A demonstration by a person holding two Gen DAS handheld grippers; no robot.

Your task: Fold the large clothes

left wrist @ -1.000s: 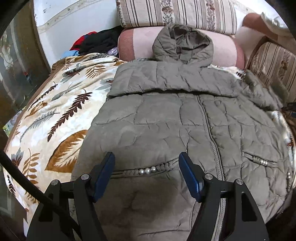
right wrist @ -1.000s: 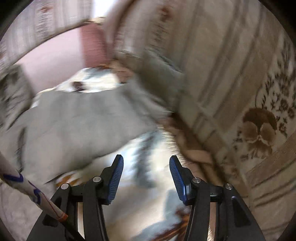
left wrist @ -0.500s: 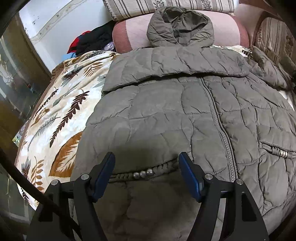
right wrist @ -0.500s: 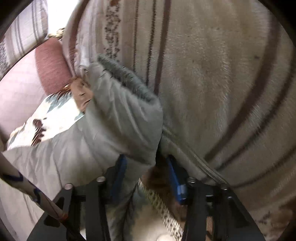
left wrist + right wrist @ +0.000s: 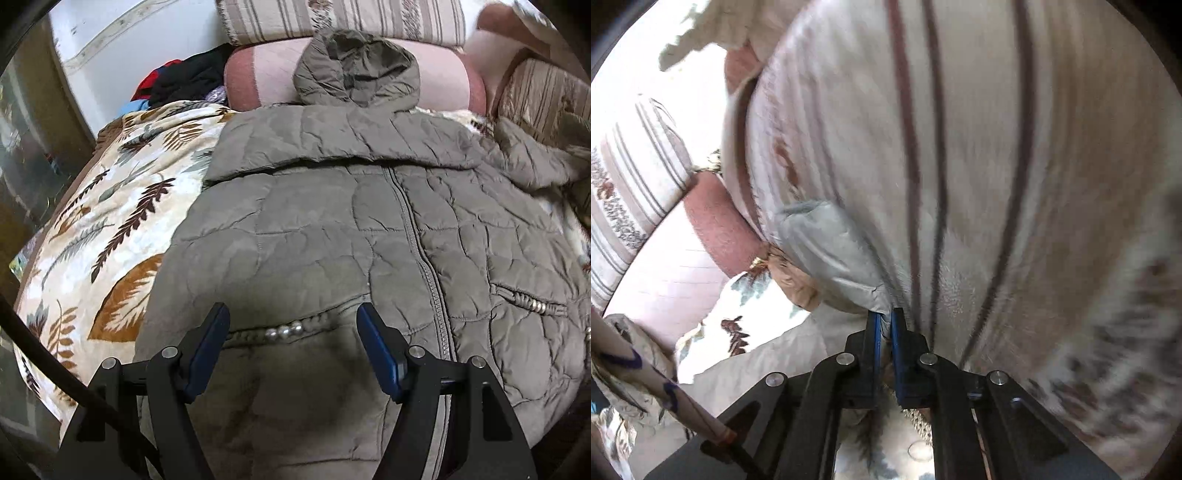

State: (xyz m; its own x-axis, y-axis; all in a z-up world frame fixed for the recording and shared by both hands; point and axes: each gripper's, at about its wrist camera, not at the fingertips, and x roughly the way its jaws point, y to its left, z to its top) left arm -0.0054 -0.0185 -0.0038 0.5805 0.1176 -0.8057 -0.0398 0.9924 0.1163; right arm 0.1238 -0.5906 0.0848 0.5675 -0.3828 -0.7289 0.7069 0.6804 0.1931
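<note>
Two grippers in view. Left gripper point(image 5: 293, 328) spread wide, hovering over lower front of jacket point(image 5: 332, 240), nothing between its fingers. Right gripper point(image 5: 884, 325) clamped on grey sleeve point(image 5: 827, 251), pressed against striped cushion point(image 5: 997, 166); tight there. Bare leaf-print blanket point(image 5: 110, 229) left of jacket. Jacket olive, quilted, zipped, flat face up on blanket, hood point(image 5: 358, 70) against pink bolster point(image 5: 258, 77); one sleeve folded across chest, beaded pocket trim point(image 5: 284, 332) between left fingers. Dark clothes pile point(image 5: 184, 81) at far left corner; cushions along right edge.
</note>
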